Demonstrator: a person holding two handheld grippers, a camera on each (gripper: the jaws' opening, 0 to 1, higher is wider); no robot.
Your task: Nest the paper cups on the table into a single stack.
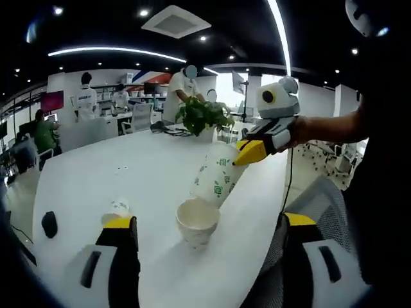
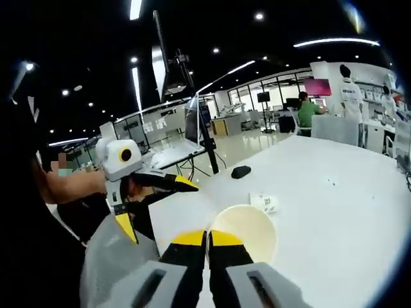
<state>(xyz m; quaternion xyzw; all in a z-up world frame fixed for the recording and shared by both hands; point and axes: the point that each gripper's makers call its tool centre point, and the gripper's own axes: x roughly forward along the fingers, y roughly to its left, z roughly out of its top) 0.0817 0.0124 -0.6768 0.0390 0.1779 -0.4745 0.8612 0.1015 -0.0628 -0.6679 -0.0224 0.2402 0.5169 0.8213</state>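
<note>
White table, left to right: small crumpled cup at 10 o'clock of the left claw, whose jaws stand wide apart and empty; upright paper cup dead ahead at 12. Right claw comes in from 1 o'clock, clamped on the rim of a cup stack, long axis tilted, base aimed down at the upright cup's mouth, just above it. Stack count unclear; rim contact hidden.

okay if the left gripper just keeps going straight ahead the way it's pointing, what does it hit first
Most likely the single paper cup standing on the white table between its open jaws, then the cup stack held by the right gripper. Depth is uncertain.
</note>
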